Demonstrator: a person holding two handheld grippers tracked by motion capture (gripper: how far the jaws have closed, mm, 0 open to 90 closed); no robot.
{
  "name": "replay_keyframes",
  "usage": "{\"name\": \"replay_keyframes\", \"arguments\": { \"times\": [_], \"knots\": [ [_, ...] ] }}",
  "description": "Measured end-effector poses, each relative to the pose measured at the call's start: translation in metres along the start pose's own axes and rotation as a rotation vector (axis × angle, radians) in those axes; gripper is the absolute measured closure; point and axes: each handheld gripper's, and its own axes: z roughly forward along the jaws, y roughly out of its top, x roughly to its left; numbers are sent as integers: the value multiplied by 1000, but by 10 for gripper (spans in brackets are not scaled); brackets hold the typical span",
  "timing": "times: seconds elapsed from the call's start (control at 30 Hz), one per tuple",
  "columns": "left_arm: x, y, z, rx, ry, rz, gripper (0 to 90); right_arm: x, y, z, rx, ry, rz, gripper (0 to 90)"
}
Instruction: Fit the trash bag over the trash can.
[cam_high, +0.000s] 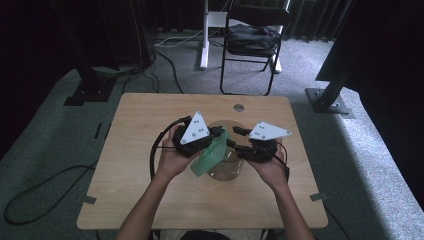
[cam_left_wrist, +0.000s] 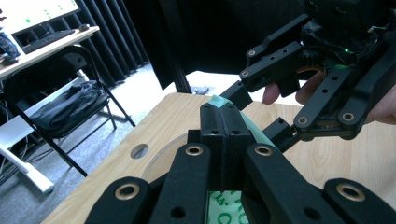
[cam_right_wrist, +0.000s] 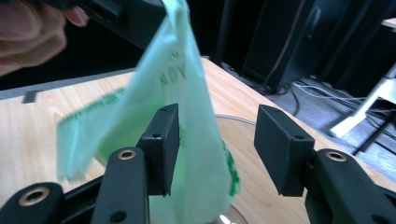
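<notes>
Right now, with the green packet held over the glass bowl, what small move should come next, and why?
Probably bring the right gripper in and close it on the green packet. Its jaws stand open with the packet hanging between them, unpressed, while the left gripper is shut on the top edge above the glass bowl. A second grip would steady it.

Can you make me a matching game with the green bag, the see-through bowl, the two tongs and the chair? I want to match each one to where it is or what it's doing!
Things:
1. thin green plastic bag
2. clear round glass bowl
3. left tongs
4. right tongs
5. black folding chair

Places or states:
A. jaws apart, pressing on nothing
B. on the grey carpet beyond the wooden table
C. hanging above the bowl
D. shut tight on the bag's edge
E. resting on the table under the bag

Pairs: 1-C, 2-E, 3-D, 4-A, 5-B
</notes>
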Motion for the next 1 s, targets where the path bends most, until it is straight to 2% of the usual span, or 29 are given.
{"name": "replay_keyframes", "arguments": {
  "times": [0.1,0.23,0.33,0.5,0.63,0.73,0.8,0.87,1.0],
  "knots": [
    [-1,-2,1,3,-8,1,900,3,4,2,-5,10,-20,532],
    [0,-4,1,6,-12,-5,900,3,9,3,-9,46,-37,785],
    [1,-7,1,17,-5,-9,900,4,11,5,5,32,-52,893],
    [5,-17,-2,34,14,-37,900,-2,13,7,34,-21,-37,900],
    [2,-26,-5,47,24,-49,840,-7,15,5,41,-65,-3,900],
    [-4,-33,-8,53,27,-55,759,-10,17,4,44,-87,18,900],
    [-11,-38,-7,71,50,-47,698,-11,19,4,44,-95,30,900],
    [-16,-43,-7,80,50,-37,636,-12,20,4,47,-101,35,900],
    [-23,-48,-6,78,54,-43,539,-11,21,6,56,-116,36,900]
  ]
}}
